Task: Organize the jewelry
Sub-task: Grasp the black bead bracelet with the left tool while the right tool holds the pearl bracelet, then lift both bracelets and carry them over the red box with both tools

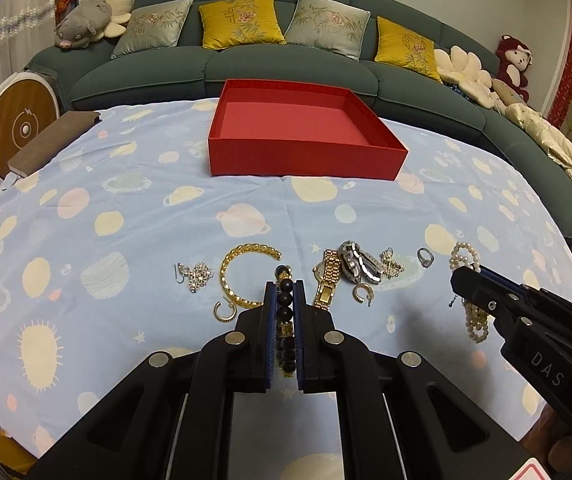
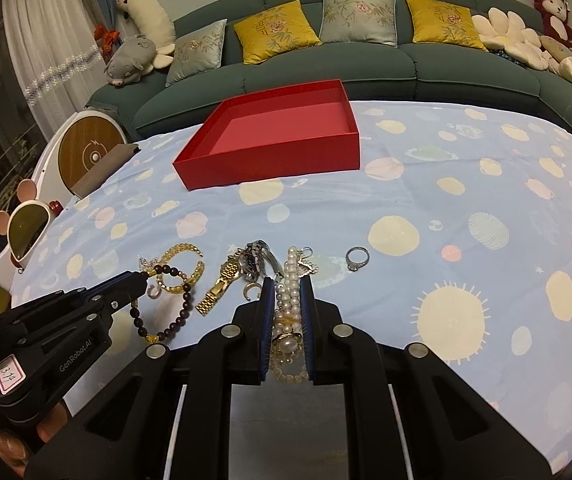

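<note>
So you're at the carrying step: your left tongs (image 1: 284,300) are clamped on the dark bead bracelet (image 2: 165,304), your right tongs (image 2: 287,300) on the pearl strand (image 2: 290,280), both pieces hanging just above the counter (image 2: 446,184), well short of the red box (image 1: 306,132). Next, I'd judge, take both forward over its near wall and release inside. The beads are round, glossy and loosely strung; the box is rigid, matte, shallow card. Near of it lie a gold bangle (image 1: 241,272), watches and a ring (image 2: 356,258).
</note>
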The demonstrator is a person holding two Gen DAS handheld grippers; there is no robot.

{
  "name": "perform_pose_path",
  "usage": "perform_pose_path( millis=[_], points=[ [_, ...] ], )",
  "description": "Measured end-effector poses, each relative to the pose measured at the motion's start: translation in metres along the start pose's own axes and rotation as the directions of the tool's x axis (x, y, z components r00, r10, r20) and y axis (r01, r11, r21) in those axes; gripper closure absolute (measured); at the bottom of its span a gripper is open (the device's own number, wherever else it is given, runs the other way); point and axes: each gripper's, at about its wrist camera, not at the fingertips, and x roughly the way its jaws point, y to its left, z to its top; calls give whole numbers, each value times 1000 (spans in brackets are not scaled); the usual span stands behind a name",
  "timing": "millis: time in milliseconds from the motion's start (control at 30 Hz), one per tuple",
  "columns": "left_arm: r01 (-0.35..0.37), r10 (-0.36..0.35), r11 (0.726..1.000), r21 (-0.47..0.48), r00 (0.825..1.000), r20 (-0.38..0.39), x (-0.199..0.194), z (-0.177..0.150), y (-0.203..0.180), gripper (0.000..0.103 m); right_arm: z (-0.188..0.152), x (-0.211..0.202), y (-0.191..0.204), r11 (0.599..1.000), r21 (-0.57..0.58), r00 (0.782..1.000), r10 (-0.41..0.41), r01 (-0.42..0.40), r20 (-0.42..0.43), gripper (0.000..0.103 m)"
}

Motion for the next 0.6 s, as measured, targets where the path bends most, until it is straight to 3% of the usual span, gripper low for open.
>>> perform_pose_path(
  millis=[333,600],
  points=[
    [-35,31,998,49,996,86,-11,66,-5,98,47,-2,10,1000,-14,999,21,-20,31,91],
    [-72,62,995,72,988,140,20,136,-6,98,111,23,5,999,-48,998,3,1,67,91]
  ],
)
